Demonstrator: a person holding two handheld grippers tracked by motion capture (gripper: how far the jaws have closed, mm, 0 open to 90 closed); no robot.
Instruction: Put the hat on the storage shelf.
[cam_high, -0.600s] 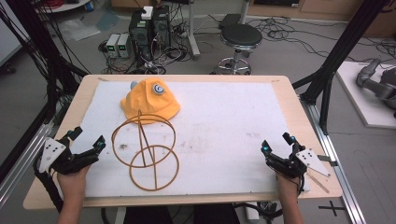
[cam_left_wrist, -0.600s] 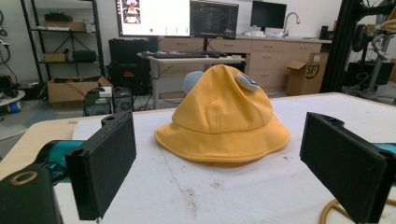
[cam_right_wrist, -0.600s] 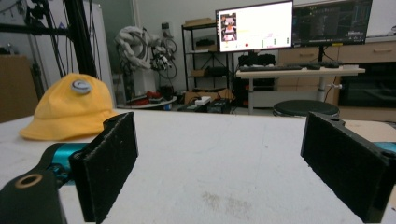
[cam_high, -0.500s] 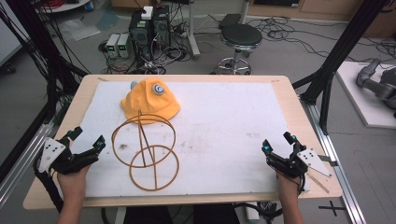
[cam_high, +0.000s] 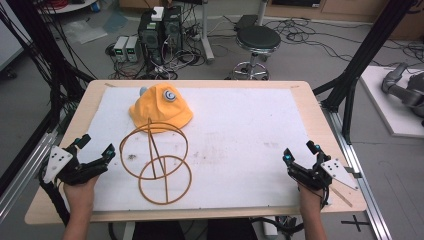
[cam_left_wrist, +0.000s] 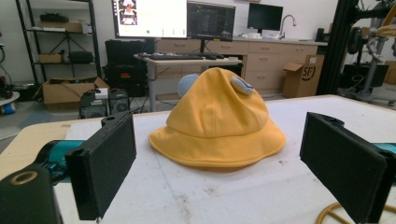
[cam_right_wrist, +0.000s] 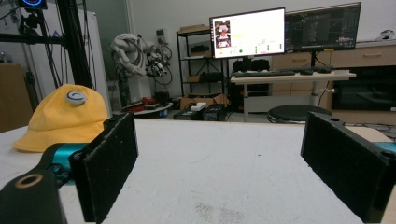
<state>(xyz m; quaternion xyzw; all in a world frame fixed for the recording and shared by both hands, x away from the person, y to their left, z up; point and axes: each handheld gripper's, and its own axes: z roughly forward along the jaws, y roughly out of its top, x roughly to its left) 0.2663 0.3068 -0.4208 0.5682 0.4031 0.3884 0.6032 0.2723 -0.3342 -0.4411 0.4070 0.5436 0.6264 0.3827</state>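
A: The yellow hat (cam_high: 161, 107) sits at the table's (cam_high: 240, 135) far left, a wire hoop stand (cam_high: 156, 162) just beside it.

B: Yep. Left hand-held gripper (cam_high: 95, 150) near that stand, right hand-held gripper (cam_high: 299, 154) well apart from the hat, both wide open, empty.

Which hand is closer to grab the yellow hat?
Probably the left. The left gripper sits at the table's left, on the same side as the yellow hat, jaws open and pointed at it. The right gripper, also open, is far across the white mat.
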